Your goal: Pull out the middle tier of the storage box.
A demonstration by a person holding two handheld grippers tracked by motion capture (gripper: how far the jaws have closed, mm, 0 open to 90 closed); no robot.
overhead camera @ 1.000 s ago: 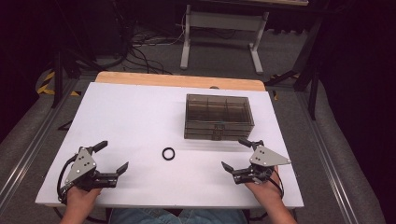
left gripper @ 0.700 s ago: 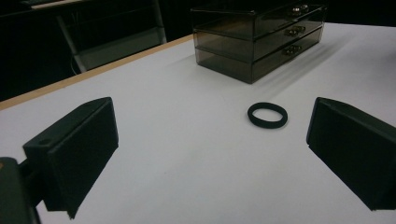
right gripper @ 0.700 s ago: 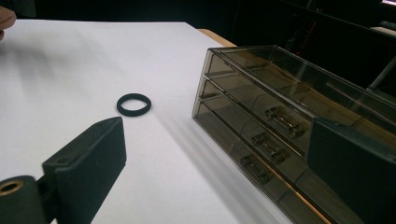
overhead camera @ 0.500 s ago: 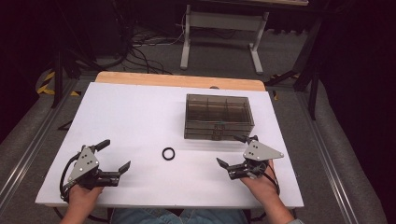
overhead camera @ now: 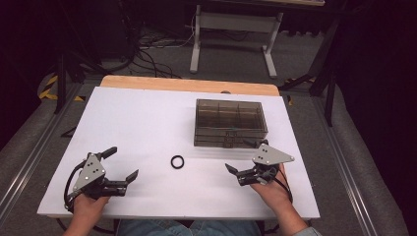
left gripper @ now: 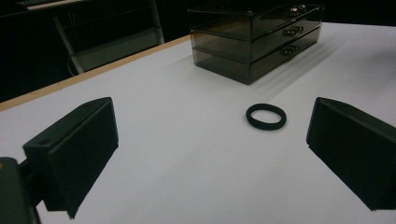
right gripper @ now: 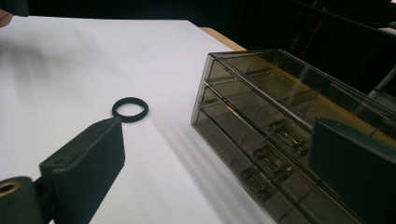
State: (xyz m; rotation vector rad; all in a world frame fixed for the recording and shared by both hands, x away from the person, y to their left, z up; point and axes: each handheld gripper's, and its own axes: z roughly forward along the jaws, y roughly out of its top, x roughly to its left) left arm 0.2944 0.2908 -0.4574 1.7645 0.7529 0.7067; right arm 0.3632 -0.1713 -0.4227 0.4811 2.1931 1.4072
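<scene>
Here, a broad white rectangular tabletop (overhead camera: 147, 128) is carrying everything, with a strip of bare wood along its far edge. Toward the far right of it, a smoked, see-through plastic drawer box (overhead camera: 229, 123) is sitting with its small metal knobs facing the person, all drawers looking closed; that facing probably lets the nearer hand reach the pulls. The right gripper (overhead camera: 244, 162) is hovering just in front of that box, jaws spread wide and gripping nothing, and in the right gripper view the drawer fronts are lying between its jaws, so it seems lined up on them. The left gripper (overhead camera: 123, 164) is resting low at the near left, jaws likewise gaping and empty, pointing toward the middle. Between the two, well apart from both, a small black elastic ring (overhead camera: 177, 162) is lying flat on the bare table.
</scene>
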